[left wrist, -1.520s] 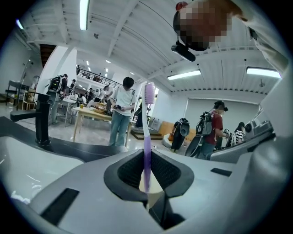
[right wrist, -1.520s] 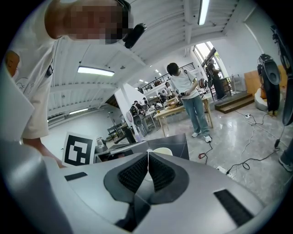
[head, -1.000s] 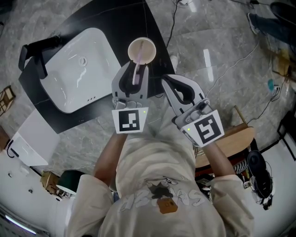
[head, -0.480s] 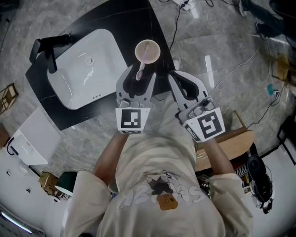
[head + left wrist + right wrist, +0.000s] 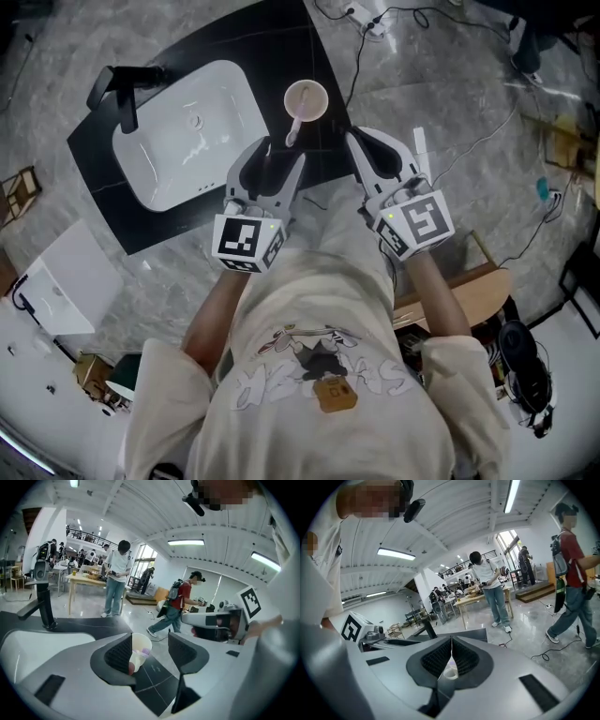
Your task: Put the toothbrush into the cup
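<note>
White sink (image 5: 187, 131) and black faucet (image 5: 127, 89) beside cup (image 5: 306, 99)

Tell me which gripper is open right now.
The left gripper: its jaws have just been opening and stand wide apart, gripping nothing. The right gripper has its jaws together.

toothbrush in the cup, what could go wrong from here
1. The toothbrush leans out of the cup. Its handle end seems to sit between the open jaws of the left hand-held gripper, which have just been opening. A sideways pull-back could catch it and tip the cup.
2. The cup stands close to the black counter's edge, so a knock might send it off.
</note>
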Demonstrator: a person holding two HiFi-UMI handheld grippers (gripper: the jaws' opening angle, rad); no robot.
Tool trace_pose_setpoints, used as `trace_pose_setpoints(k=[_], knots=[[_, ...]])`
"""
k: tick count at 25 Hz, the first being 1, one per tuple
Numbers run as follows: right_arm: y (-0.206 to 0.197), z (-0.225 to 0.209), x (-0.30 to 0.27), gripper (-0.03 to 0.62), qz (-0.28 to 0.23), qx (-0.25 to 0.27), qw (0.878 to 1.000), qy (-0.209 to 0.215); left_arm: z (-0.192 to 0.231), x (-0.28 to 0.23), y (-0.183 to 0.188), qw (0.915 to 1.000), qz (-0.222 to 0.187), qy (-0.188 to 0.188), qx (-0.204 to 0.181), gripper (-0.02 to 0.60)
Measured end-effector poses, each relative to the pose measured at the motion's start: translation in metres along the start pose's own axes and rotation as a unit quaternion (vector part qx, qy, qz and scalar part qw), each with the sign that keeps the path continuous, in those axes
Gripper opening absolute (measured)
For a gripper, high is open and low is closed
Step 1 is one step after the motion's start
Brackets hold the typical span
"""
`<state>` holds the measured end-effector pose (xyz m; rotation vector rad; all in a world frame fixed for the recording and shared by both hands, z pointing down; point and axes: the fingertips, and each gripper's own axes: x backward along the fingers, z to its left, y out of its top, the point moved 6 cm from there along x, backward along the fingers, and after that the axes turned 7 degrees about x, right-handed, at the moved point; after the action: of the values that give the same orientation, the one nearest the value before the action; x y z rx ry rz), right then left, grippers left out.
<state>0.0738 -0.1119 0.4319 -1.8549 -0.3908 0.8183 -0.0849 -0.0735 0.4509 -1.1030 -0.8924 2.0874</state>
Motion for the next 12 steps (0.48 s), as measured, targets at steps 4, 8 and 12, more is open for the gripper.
trace_pose_setpoints(k=[4,8,12], knots=[[0.015,0.007,0.002,0.017,-0.009,0.004,1.000,-0.003,-0.014,0.023,0.026,0.9996,-0.021,-0.020,-0.008,0.258],[0.028,0.014,0.008,0.017,-0.017,0.000,1.000,-0.004,-0.028,0.040,0.044,0.9986,-0.041,-0.022,-0.024,0.137],[0.043,0.030,0.013,0.017,-0.024,0.028,0.999,-0.004,-0.033,0.052,0.054,0.9984,-0.045,-0.006,-0.033,0.015]])
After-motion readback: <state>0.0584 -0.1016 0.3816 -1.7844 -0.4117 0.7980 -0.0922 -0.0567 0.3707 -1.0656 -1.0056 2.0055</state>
